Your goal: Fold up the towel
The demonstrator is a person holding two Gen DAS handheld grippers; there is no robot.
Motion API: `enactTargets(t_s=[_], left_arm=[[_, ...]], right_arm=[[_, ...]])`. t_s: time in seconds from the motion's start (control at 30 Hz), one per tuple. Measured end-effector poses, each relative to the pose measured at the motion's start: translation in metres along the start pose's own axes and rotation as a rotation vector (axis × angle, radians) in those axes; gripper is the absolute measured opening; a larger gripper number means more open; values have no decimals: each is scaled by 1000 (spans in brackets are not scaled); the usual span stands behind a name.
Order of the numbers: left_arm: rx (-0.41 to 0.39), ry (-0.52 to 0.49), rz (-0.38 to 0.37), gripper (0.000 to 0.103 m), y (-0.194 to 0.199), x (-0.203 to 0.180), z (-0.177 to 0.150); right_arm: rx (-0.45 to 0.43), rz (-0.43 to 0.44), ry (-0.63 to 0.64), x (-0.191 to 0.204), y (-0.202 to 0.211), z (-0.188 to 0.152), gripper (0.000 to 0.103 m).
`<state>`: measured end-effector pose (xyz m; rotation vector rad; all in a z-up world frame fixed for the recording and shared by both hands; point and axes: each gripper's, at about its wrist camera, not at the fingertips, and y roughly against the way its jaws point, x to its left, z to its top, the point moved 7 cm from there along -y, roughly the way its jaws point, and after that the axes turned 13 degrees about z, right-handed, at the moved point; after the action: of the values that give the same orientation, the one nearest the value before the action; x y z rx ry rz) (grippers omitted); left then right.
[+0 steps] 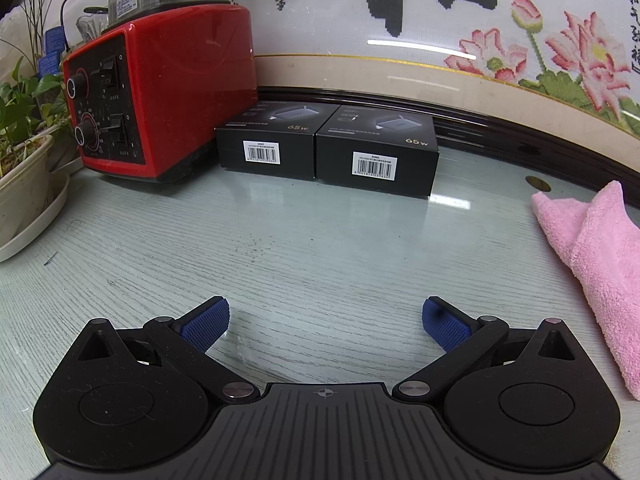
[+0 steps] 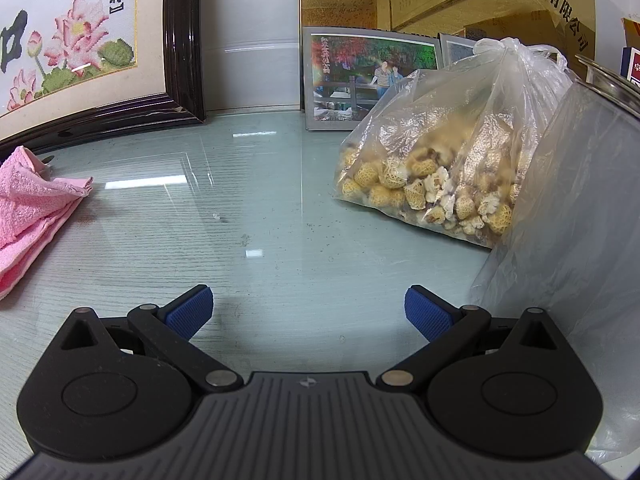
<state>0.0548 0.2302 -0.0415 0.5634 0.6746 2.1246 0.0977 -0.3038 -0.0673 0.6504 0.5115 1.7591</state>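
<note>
A pink towel [image 1: 596,256] lies on the glass-topped table, at the right edge of the left wrist view. It is bunched, with one corner raised. The same pink towel [image 2: 28,208] shows at the left edge of the right wrist view, in folded layers. My left gripper [image 1: 325,320] is open over bare table, well to the left of the towel, with nothing between its blue pads [image 1: 204,324]. My right gripper [image 2: 308,310] is open too, to the right of the towel and apart from it, and it holds nothing.
A red blender base [image 1: 160,92] and two black boxes [image 1: 328,144] stand at the back left, with potted plants [image 1: 24,152] further left. A framed embroidery [image 1: 440,40] leans behind. A plastic bag of dried goods [image 2: 444,160] and a second bag [image 2: 576,216] crowd the right side.
</note>
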Motion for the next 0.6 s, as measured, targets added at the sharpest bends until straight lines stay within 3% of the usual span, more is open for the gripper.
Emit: enactTargets(t_s=[0.6], left_arm=[[0, 0, 0, 103, 0, 0, 0]], right_arm=[[-1, -2, -6, 0, 0, 1, 103]])
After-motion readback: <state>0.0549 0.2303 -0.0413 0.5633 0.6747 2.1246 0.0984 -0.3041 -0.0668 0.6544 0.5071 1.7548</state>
